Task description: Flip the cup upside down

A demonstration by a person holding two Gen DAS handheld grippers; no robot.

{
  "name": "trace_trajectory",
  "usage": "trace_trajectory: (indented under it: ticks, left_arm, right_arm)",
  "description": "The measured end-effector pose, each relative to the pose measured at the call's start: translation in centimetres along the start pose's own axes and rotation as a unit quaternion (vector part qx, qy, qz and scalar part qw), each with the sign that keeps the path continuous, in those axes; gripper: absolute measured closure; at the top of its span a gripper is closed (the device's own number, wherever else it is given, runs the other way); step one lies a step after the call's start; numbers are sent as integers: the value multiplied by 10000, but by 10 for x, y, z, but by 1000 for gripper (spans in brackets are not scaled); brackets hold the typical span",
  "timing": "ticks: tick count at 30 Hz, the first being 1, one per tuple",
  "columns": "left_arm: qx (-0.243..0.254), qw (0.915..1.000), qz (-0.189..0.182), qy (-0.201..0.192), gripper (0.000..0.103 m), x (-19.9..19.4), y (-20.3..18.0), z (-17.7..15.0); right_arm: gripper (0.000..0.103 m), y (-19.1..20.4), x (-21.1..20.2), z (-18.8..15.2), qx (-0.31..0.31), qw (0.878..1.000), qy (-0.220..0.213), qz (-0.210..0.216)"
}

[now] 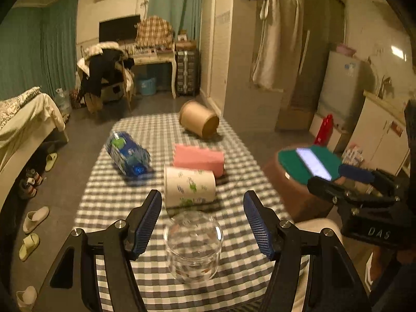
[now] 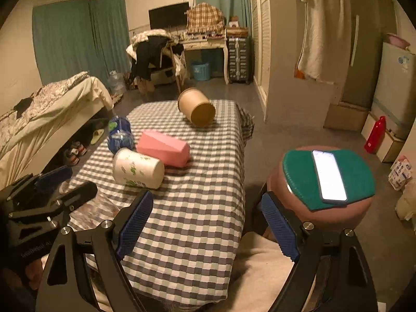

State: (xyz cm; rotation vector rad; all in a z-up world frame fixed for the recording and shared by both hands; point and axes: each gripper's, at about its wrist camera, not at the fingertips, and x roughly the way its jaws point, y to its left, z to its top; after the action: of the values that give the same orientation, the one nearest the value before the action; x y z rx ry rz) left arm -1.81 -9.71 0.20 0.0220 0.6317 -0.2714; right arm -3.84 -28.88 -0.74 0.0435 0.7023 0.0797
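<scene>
A clear glass cup point(image 1: 193, 245) stands upside down on the checkered tablecloth point(image 1: 234, 156), its rounded base up and its rim on the cloth. My left gripper point(image 1: 202, 208) is open, its blue pads on either side of the cup and apart from it. My right gripper point(image 2: 206, 213) is open and empty over the table's near right edge; it also shows at the right of the left wrist view point(image 1: 345, 182). The left gripper shows at the left of the right wrist view point(image 2: 59, 184); the cup is hidden there.
On the table lie a white paper cup point(image 1: 189, 186), a pink sponge block point(image 1: 199, 159), a blue water bottle point(image 1: 127, 156) and a brown paper tub point(image 1: 199, 122). A stool with a green pad and a phone point(image 2: 329, 175) stands right of the table. A bed point(image 2: 52, 109) is at the left.
</scene>
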Motion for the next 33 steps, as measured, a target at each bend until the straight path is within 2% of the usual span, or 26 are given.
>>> trace_trajectory:
  ticks: [4, 7, 9, 12, 15, 19, 22, 23, 27, 33]
  left_arm:
    - [-121, 9991, 162, -366, 27, -31, 13, 5]
    - [-216, 9976, 374, -546, 27, -51, 25, 5]
    - [-319, 9963, 499, -625, 26, -62, 34, 3]
    - [-436, 9940, 648, -764, 16, -75, 44, -2]
    - [-486, 9924, 751, -841, 16, -84, 51, -11]
    - [-554, 9909, 860, -875, 14, -86, 59, -25]
    - [-628, 9893, 925, -933, 1, -84, 62, -37]
    - [-635, 9885, 960, -982, 1, -83, 63, -41]
    - [-628, 9868, 1151, -947, 1, -77, 66, -51]
    - [-709, 9879, 1127, -800, 0, -68, 68, -60]
  right_arm:
    - [17, 12, -28, 5, -71, 9995, -322, -32]
    - [17, 26, -53, 6, -176, 9979, -627, -40]
    - [17, 33, -66, 5, -221, 9968, -771, -13]
    - [17, 46, -82, 0, -282, 9951, -943, 12]
    - [17, 57, -90, -7, -317, 9940, -1050, 49]
    - [7, 66, -90, -17, -262, 9928, -1164, 89]
    - [3, 69, -85, -24, -197, 9918, -1256, 126]
    - [0, 70, -82, -27, -169, 9916, -1279, 131]
    - [0, 72, -67, -39, -214, 9919, -1251, 101]
    - [0, 72, -49, -48, -226, 9927, -1183, -31]
